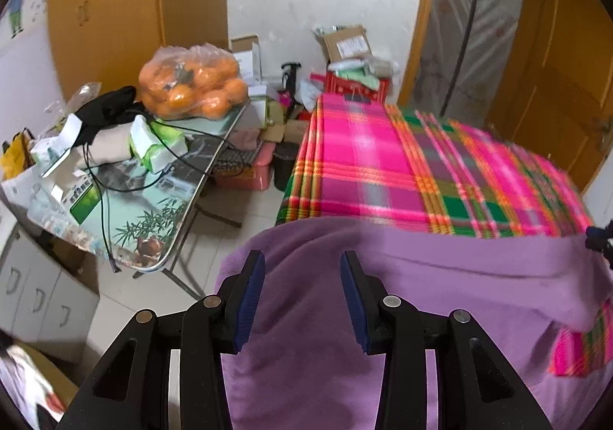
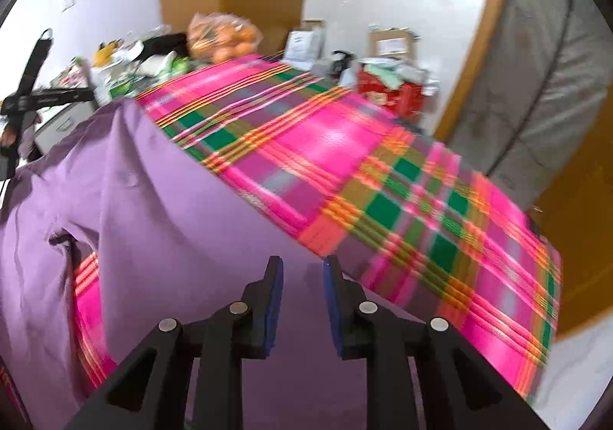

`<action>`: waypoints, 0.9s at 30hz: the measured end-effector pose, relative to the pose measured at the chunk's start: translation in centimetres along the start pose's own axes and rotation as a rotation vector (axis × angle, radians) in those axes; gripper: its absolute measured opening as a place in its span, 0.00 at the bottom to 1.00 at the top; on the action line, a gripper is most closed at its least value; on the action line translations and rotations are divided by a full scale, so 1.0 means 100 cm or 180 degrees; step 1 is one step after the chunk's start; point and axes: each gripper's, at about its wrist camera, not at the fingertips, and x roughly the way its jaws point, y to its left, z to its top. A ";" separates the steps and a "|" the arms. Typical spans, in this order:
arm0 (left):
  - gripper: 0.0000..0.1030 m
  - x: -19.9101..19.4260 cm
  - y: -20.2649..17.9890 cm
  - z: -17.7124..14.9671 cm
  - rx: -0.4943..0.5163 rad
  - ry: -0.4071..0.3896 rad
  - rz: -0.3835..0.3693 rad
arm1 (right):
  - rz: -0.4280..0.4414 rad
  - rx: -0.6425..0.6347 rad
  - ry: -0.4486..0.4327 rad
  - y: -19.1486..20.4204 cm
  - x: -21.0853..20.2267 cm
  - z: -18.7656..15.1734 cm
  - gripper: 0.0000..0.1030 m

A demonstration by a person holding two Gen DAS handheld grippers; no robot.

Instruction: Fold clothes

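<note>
Both grippers, left (image 1: 302,296) w/ jaws wide and right (image 2: 303,305) narrower, hover empty over the purple garment (image 1: 383,296) draped on the plaid cloth (image 1: 364,162); IMO grab matching edges, keep tension even, avoid snagging cloth underneath.

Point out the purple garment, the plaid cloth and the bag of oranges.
purple garment (image 1: 314,315), left wrist view, flat middle of fabric.
plaid cloth (image 2: 337,139), right wrist view, pink square.
bag of oranges (image 1: 191,85), left wrist view, bag's front.
</note>
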 end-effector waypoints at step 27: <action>0.39 0.078 0.008 0.024 0.0443 0.0319 -0.0453 | 0.0603 -0.0420 0.0302 0.045 0.065 0.044 0.02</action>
